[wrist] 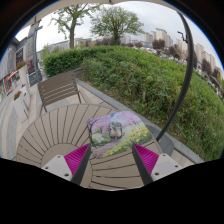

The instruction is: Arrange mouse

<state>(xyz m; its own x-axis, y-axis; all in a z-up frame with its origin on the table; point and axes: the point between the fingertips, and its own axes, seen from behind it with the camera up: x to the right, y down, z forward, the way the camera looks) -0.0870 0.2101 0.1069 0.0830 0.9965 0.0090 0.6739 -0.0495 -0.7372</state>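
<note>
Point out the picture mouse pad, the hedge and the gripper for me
mouse pad (117,131): gripper view, middle of its printed top.
hedge (150,85): gripper view, leafy face beyond the slatted table.
gripper (112,160): gripper view, open gap midway between its fingertips, at the pad's near edge.

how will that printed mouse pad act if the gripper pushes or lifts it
The mouse pad looks thin and flat, so it would probably flop if lifted by one edge. Lying on the slatted table, a push likely slides it. The gripper is open, short of it.
</note>
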